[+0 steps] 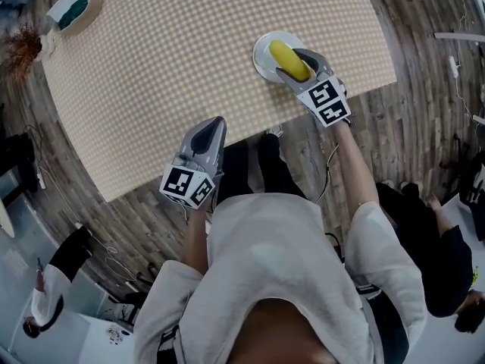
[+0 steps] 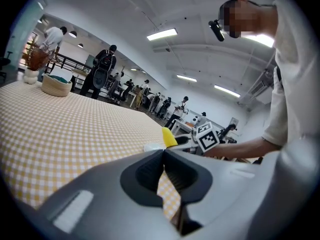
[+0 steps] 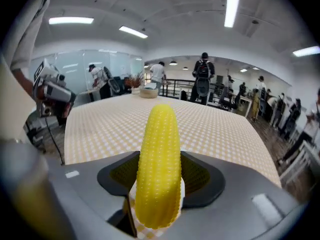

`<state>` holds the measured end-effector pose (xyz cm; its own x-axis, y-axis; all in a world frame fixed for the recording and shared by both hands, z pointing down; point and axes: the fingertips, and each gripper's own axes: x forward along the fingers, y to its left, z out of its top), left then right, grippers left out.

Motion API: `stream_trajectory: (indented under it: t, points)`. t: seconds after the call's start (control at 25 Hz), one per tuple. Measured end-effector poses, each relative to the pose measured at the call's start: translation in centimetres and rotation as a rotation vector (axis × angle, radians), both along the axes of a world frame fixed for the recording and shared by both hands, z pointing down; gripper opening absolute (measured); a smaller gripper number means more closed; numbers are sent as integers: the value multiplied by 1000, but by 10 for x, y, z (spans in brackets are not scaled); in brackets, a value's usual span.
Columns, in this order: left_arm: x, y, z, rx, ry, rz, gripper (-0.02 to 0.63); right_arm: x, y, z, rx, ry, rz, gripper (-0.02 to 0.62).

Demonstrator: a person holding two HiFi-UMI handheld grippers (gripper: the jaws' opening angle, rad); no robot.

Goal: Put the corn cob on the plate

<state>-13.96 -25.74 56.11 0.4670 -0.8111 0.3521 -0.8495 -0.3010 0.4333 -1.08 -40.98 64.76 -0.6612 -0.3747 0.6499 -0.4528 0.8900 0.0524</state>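
The yellow corn cob hangs just over the white plate, which sits near the front edge of the checked table. My right gripper is shut on the cob. In the right gripper view the corn cob stands lengthwise between the dark pads, with a sliver of plate under it. My left gripper hovers at the table's front edge, left of the plate, with its jaws together and nothing in them. In the left gripper view the left gripper faces the cob's tip and the plate.
A woven basket stands at the table's far left corner, with a dried plant beside it. The checked cloth covers the whole table. Cables lie on the wooden floor. A person in dark clothes is at the right; others stand far behind.
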Motion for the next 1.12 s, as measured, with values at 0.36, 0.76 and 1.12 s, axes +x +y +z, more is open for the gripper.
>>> stream_trajectory:
  t: [0.36, 0.76, 1.12]
  points:
    - [-10, 5, 4, -9, 6, -30, 8, -16, 9, 40, 203, 423, -454, 253]
    - [-24, 6, 2, -4, 19, -70, 8, -23, 5, 56, 65, 478, -571, 252]
    - [-25, 4, -3, 8, 24, -80, 8, -21, 2, 63, -31, 460, -593, 253]
